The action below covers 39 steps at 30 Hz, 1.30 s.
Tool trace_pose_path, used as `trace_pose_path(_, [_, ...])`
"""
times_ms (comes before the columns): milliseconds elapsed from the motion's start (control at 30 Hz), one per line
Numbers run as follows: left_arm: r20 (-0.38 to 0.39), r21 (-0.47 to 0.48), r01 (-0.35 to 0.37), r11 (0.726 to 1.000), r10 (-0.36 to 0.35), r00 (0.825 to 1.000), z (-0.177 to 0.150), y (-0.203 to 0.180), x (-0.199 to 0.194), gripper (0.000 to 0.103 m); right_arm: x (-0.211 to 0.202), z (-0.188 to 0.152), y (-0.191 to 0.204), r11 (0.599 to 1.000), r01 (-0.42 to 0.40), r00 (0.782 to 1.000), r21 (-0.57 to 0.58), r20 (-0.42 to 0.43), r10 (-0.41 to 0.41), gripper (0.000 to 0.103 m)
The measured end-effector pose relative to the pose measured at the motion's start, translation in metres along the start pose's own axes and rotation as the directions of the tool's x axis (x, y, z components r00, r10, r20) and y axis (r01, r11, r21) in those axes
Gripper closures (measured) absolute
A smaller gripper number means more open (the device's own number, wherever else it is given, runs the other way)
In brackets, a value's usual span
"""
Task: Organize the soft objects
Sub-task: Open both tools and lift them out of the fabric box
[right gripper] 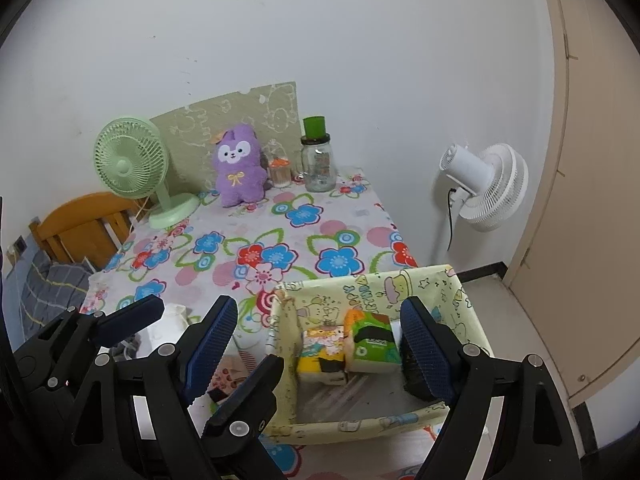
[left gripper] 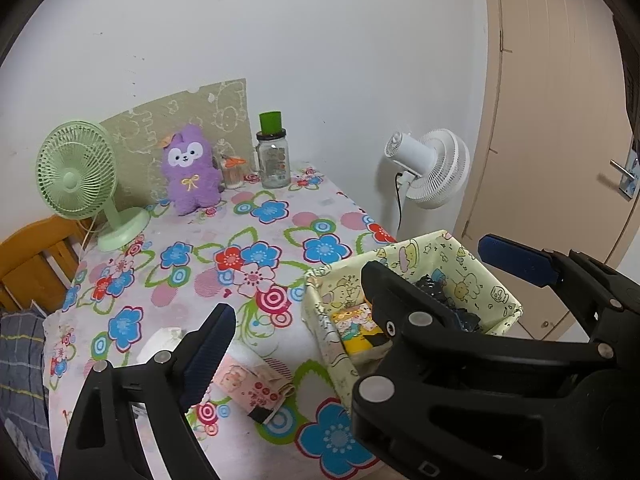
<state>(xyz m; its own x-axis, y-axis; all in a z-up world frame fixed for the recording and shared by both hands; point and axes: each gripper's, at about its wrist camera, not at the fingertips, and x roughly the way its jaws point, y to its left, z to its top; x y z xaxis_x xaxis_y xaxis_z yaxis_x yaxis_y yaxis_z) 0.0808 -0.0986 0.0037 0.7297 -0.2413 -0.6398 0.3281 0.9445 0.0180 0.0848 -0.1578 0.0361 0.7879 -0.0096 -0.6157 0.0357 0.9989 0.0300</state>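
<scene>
Sorting is partly done, I think; the fabric box (right gripper: pixel 448 296) is sitting at the near right corner of the worktop (right gripper: pixel 280 224), and it is already holding a yellow tissue pack (right gripper: pixel 322 354), a green tissue pack (right gripper: pixel 370 342) and something dark (left gripper: pixel 436 292). Both sets of jaws are standing wide open and holding nothing; the right gripper (right gripper: pixel 318 344) is pointing over the box, and the left gripper (left gripper: pixel 356 280) is pointing just left of the box.

Still lying out, just left of the box, are a pink pouch (left gripper: pixel 252 388) and a white soft thing (left gripper: pixel 164 344); those are probably going in next, so the left jaws are needing to come down around one and squeeze gently.

Far behind the box a purple plush toy (right gripper: pixel 238 170) is sitting by the wall, between a green fan (right gripper: pixel 134 162) and a glass jar (right gripper: pixel 318 170); reaching it is meaning going carefully past those two. A white fan (right gripper: pixel 486 186) is standing on the floor, well apart from the box.
</scene>
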Motion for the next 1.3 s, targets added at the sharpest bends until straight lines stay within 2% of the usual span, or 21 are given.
trace_pose_path(433, [0.039,-0.023,-0.026,0.999,0.027,0.999,-0.009,0.031,-0.024,0.009,-0.013,0.001,0.039,0.999,-0.002,0.999,-0.039,0.039,0.003,0.012])
trace_pose_path(967, [0.068,-0.054,-0.093,0.994,0.096,0.993,-0.032,0.085,-0.041,0.005,-0.011,-0.011,0.098,0.996,-0.017,0.996,-0.083,0.088,0.024,0.005])
trace_pose_path(1300, [0.043,-0.09,-0.123,0.988,0.128,0.991,-0.05,0.113,-0.033,0.002,0.007,-0.025,0.124,0.993,-0.052,0.996,-0.107,0.068,0.06,0.004])
